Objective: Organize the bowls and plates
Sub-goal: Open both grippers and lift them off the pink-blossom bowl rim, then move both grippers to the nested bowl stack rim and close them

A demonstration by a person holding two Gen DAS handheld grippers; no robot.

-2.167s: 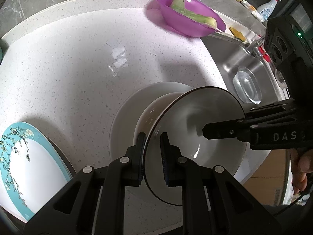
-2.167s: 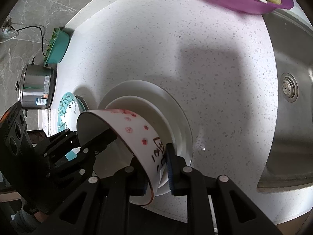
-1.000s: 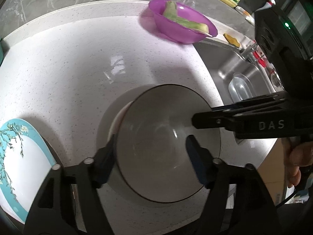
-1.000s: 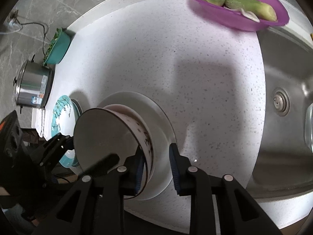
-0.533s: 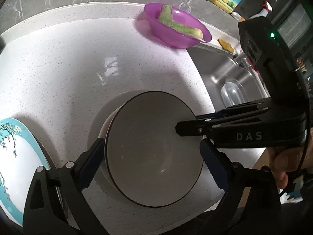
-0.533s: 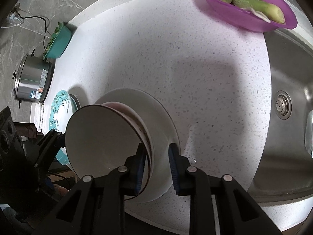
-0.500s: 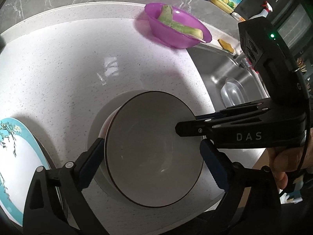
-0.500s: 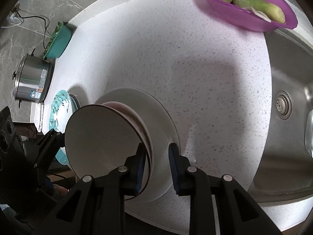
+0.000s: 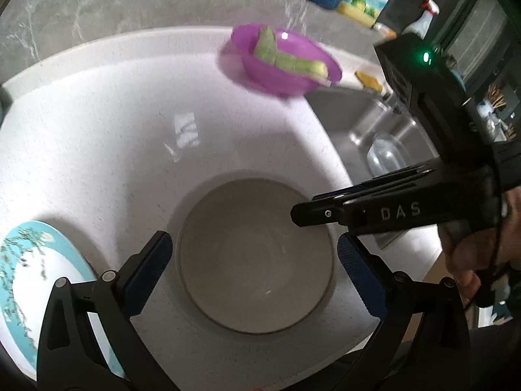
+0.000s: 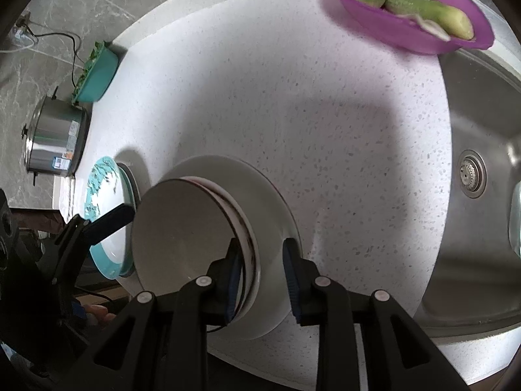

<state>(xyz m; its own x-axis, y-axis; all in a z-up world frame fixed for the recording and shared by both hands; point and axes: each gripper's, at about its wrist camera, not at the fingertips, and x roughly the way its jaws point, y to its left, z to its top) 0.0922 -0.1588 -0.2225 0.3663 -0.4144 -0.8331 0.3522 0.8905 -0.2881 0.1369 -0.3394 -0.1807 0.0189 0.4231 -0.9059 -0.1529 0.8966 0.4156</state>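
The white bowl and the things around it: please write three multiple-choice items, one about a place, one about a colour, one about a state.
1. Where does the white bowl sit?
A. in the sink
B. nested in another bowl on a white plate
C. on the floral plate

2. What colour is the basin holding vegetables?
A. purple
B. teal
C. grey

3. How stands the left tool?
A. shut on the bowl's rim
B. open, pads off the bowl
C. out of view

Answers: 1 B, a second rim shows beneath it; 2 A, plainly purple; 3 B, gaps show beside both pads.

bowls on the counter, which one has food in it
The purple bowl at the far edge beside the sink, holding green vegetable pieces; the white bowl between the grippers is empty.
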